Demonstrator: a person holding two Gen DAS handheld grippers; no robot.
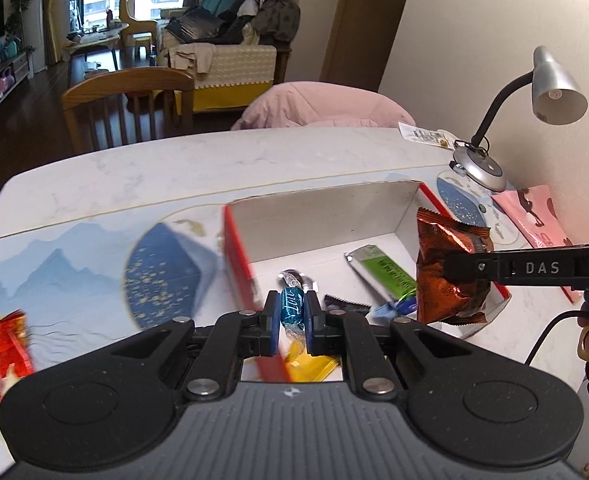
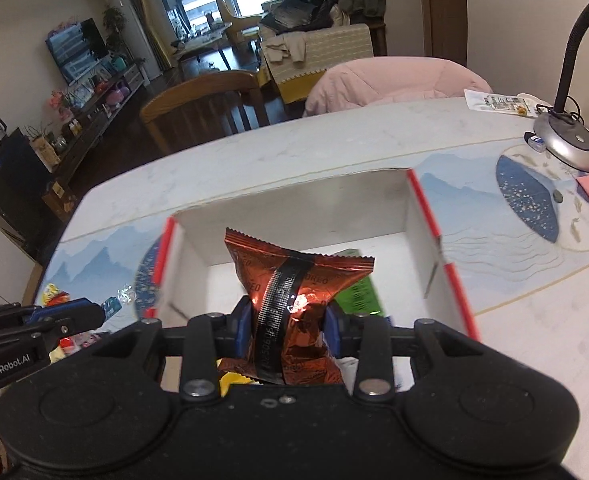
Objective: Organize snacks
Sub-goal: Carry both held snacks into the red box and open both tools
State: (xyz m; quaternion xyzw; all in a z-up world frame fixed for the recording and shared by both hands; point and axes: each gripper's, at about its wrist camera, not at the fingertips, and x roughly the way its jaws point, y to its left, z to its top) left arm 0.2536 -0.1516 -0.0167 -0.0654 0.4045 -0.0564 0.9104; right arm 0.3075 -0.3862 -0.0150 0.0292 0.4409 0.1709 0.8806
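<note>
Over the box [image 2: 422, 216] mid-tabletop, the right claw [image 2: 290, 320] pinches a light, crinkly foil packet [image 2: 294, 280] at its waist; the left claw [image 1: 292, 312] grips a slippery wrapped candy [image 1: 291, 306] mid-body.

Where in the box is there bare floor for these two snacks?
Bare floor lies along the box's back wall and left side, behind the green bar. The near right corner is crowded with wrappers below the Oreo pack and blue candy.

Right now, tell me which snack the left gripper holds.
The small blue twist-wrapped candy, pinched in the left gripper. The copper Oreo packet sits in the right gripper.
</note>
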